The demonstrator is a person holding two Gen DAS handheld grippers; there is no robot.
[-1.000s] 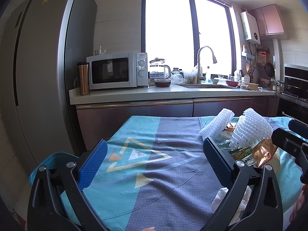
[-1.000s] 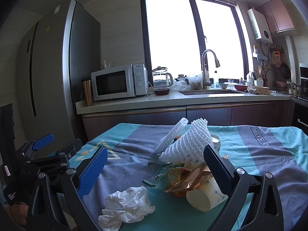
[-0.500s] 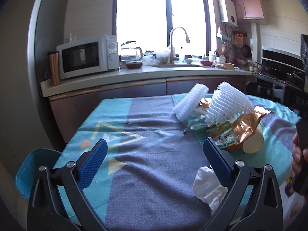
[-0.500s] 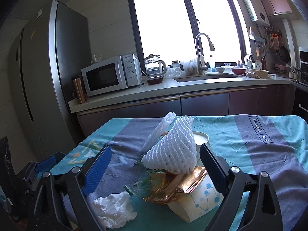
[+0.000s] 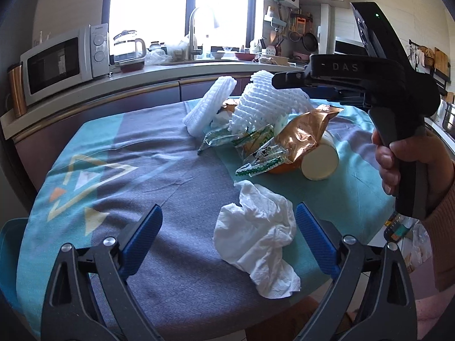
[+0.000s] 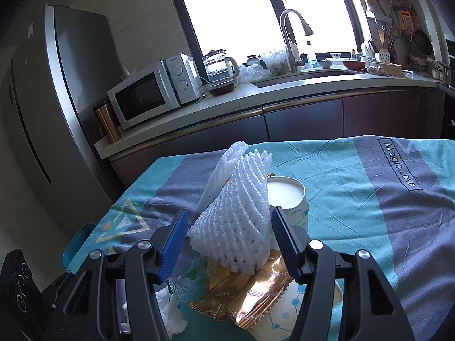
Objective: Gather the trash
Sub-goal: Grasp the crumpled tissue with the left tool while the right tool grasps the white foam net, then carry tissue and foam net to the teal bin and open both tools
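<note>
1. The table (image 5: 159,156) is covered by a teal and grey-purple cloth, and the trash lies in a loose heap toward its right side in the left wrist view.
2. The left hand-held gripper (image 5: 227,236) hangs low over the near edge with its blue-padded jaws spread wide, having just narrowed slightly. A crumpled white paper tissue (image 5: 258,241) lies on the cloth between them, closer to the right pad; neither pad presses on it.
3. The right hand-held gripper (image 6: 229,237), held by a hand (image 5: 412,164) in an orange-brown sleeve, has just been closing its jaws. They now flank a white foam fruit net (image 6: 239,224) standing upright like a cone, with the pads just beside its sides; whether they press on it cannot be told.
4. Under the net lie a crinkled gold foil wrapper (image 6: 250,292), a clear green-printed plastic wrapper (image 5: 256,156) and a white paper cup on its side (image 5: 320,162).
5. A second white foam sleeve (image 5: 210,105) leans at the far end of the heap.
6. Just behind the net, an upright round white cup (image 6: 284,193) shows its rim.
</note>
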